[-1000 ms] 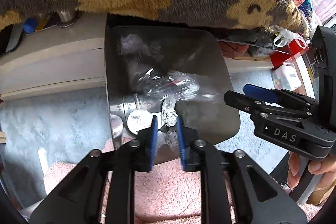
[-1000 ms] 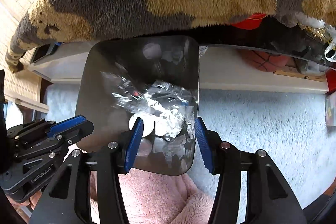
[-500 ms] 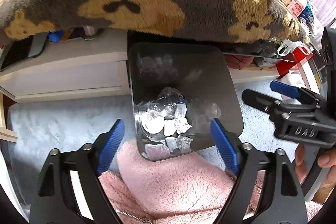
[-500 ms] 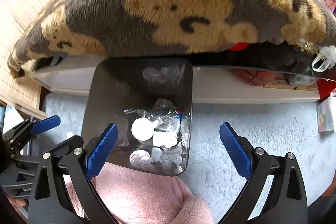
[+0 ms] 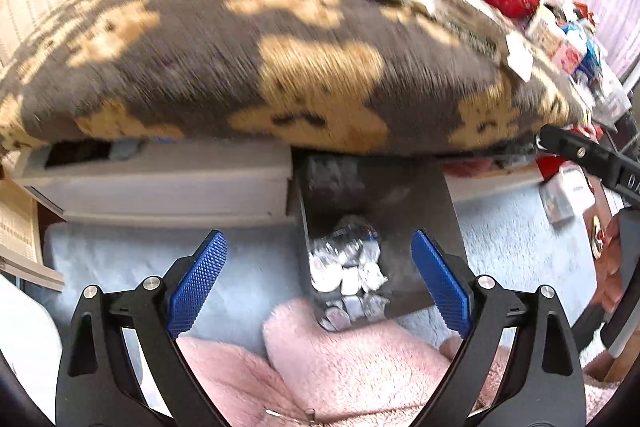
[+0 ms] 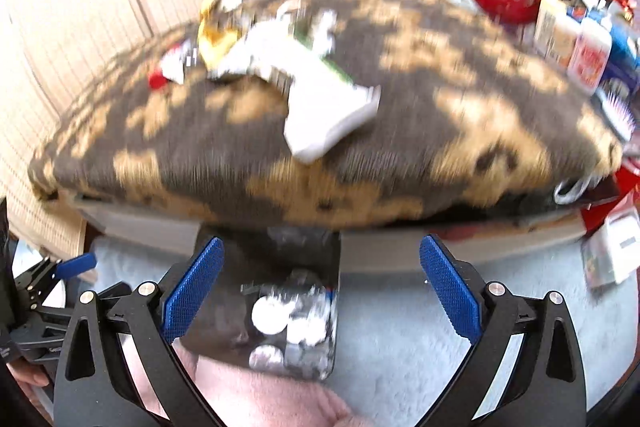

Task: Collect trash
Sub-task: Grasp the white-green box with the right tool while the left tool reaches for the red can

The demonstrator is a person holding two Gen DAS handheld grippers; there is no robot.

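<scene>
Both tongs, left (image 5: pixel 318 281) and right (image 6: pixel 320 291), had just been opening and gaped wide, empty, above the trash bin (image 5: pixel 436 203); only the right view showed the white wrapper (image 6: pixel 324 115).

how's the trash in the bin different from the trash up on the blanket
The trash in the bin is mostly silvery crinkled foil and clear wrap; the trash on the blanket is white, yellow and red paper and packets. The binned pieces are heaped together inside the dark bin; the others lie spread across the bear-print blanket. Neither touches a gripper.
</scene>
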